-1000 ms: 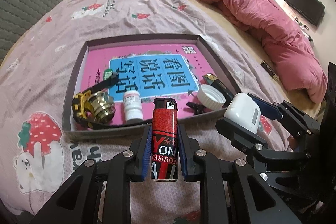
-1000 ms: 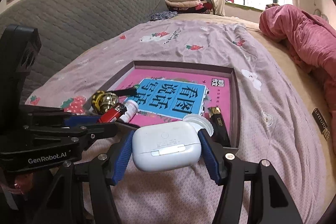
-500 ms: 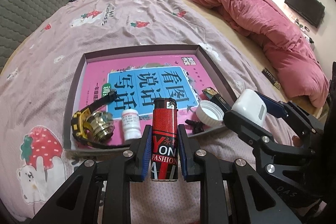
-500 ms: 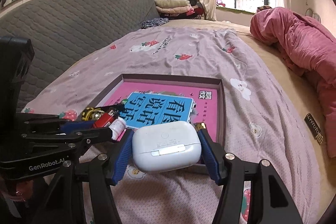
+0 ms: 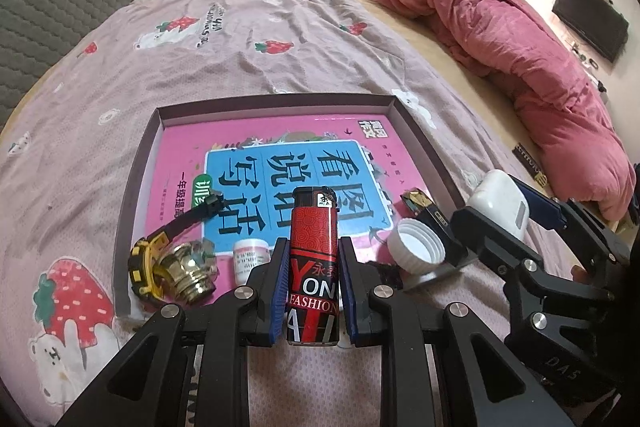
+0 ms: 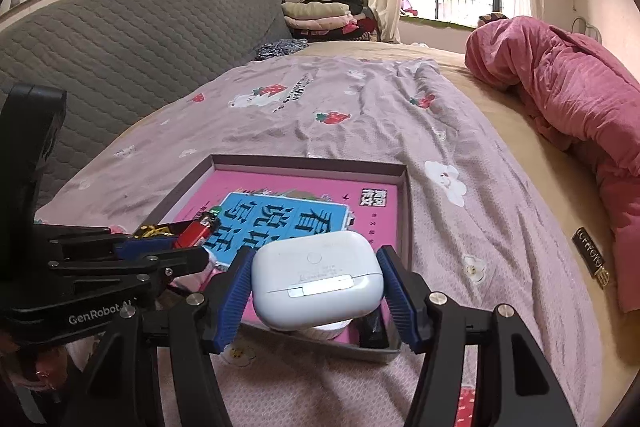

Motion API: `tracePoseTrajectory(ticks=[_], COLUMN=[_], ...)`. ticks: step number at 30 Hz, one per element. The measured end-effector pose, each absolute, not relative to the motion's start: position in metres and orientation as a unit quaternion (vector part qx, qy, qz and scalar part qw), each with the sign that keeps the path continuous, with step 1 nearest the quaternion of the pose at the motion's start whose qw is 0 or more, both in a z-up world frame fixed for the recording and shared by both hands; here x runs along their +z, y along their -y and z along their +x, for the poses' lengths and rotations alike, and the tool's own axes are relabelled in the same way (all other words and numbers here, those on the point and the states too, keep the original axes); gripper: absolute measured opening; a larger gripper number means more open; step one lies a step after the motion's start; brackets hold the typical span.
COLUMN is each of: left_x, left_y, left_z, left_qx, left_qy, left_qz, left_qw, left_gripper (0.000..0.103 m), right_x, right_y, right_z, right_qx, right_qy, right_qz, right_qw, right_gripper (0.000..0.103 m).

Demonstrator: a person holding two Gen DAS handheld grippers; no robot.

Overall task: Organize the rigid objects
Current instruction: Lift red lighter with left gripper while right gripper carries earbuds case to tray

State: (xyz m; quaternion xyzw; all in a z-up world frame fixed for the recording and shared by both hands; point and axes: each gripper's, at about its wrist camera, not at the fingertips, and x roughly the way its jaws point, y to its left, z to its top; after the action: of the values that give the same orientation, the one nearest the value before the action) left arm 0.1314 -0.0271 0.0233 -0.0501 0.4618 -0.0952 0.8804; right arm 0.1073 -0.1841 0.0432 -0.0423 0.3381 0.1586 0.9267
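A bedroom: a bed under a strawberry-print sheet (image 5: 240,67), a pink duvet (image 5: 520,39) heaped on the right, a shallow tray (image 5: 140,163) near the viewer holding a pink book (image 5: 280,147). The left tool (image 5: 313,287) is clenched on a red lighter (image 5: 313,259), gripped upright by its flat sides just over the tray's near edge. The right tool (image 6: 316,287) grasps a white earbud case (image 6: 316,279) across its width, above the tray's near right corner. Both look light, stiff and smooth, so likely slippery; squeezing the broad flat faces seems safest. A headlamp (image 5: 176,259), small bottle (image 5: 250,259) and white cap (image 5: 416,247) lie along the tray's near side.
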Motion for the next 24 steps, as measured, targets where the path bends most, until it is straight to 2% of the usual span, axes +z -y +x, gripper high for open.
tracePoseTrajectory(ticks=[24], left_x=[0.002], left_y=[0.038], left_z=[0.152], left_qx=[-0.093], left_qy=[-0.479], left_qz=[-0.059], left_qw=[0.871], left_gripper=[0.023], right_x=[0.026], right_y=[0.189], right_z=[0.116], right_qx=[0.134], right_qy=[-0.348], right_qz=[-0.062], right_qw=[0.926], right_gripper=[0.061])
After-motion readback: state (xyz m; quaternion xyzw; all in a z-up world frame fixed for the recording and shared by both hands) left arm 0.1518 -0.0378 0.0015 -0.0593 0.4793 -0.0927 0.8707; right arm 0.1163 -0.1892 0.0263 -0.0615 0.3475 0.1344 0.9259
